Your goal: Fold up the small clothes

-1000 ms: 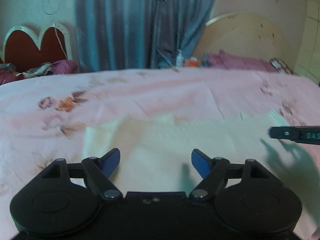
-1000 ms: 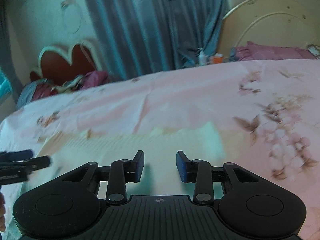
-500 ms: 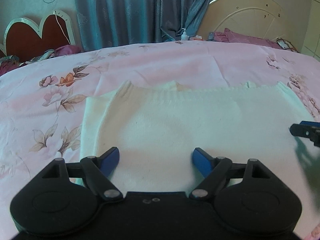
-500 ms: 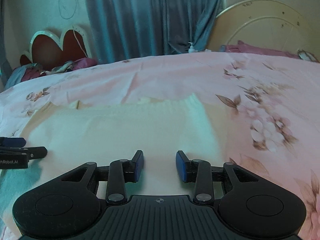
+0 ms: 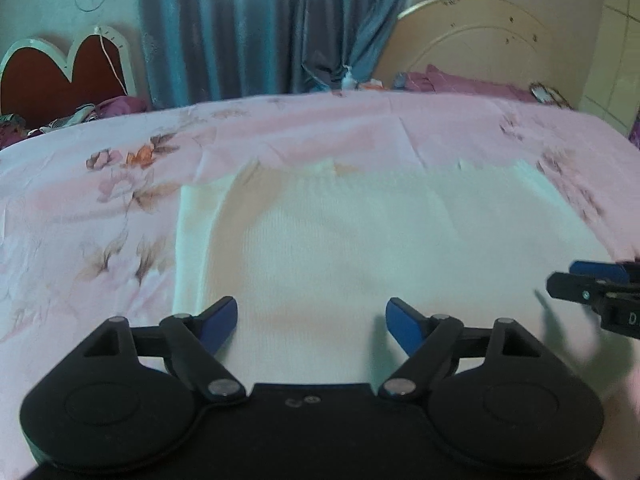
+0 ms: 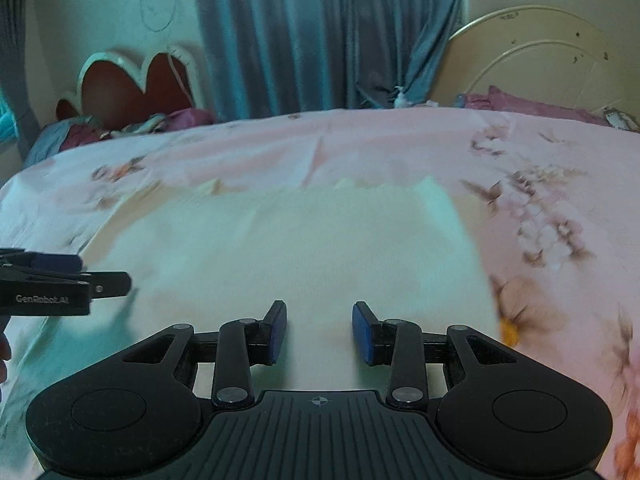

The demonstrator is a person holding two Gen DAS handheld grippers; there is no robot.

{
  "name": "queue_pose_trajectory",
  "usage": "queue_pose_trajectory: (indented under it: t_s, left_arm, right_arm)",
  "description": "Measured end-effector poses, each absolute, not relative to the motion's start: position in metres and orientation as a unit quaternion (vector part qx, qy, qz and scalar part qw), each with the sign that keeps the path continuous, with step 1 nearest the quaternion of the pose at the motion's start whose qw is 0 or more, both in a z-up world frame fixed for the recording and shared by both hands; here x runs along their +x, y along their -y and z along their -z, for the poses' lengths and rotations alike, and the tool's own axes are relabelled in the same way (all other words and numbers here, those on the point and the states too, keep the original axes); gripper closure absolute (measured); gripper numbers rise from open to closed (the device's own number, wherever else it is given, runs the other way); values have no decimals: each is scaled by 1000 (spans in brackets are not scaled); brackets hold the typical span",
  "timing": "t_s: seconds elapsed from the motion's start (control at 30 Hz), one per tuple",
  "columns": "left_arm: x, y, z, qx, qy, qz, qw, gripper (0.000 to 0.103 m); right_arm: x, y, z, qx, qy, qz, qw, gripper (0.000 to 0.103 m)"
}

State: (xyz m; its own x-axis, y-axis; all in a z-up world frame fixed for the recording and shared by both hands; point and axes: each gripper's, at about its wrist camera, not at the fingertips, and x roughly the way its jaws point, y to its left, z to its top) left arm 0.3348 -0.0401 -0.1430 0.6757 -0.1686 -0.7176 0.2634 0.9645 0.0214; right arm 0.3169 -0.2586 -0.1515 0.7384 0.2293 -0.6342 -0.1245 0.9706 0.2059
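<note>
"GenRobot.AI" stands on the left tongs (image 6: 106, 282), white on black.

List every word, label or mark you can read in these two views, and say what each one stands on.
"GenRobot.AI": white lettering on the black side of the left gripper, seen at the left edge of the right wrist view.
"D": one white letter on the side of the right gripper, at the right edge of the left wrist view; the rest runs out of frame.
Nothing readable on the cream garment, the floral bedsheet or the wall.
</note>
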Motion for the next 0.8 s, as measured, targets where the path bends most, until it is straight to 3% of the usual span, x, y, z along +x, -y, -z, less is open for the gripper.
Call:
queue_pose_trajectory:
  t_s: [0.17, 0.8]
  left_arm:
    - [326, 29, 162, 72, -401, 119, 906, 20]
    - [294, 4, 147, 0, -461, 129, 878, 16]
  right_arm:
    - [310, 237, 166, 59, -373, -84, 922, 67]
    - [281, 215, 167, 42, -392, -62, 917, 67]
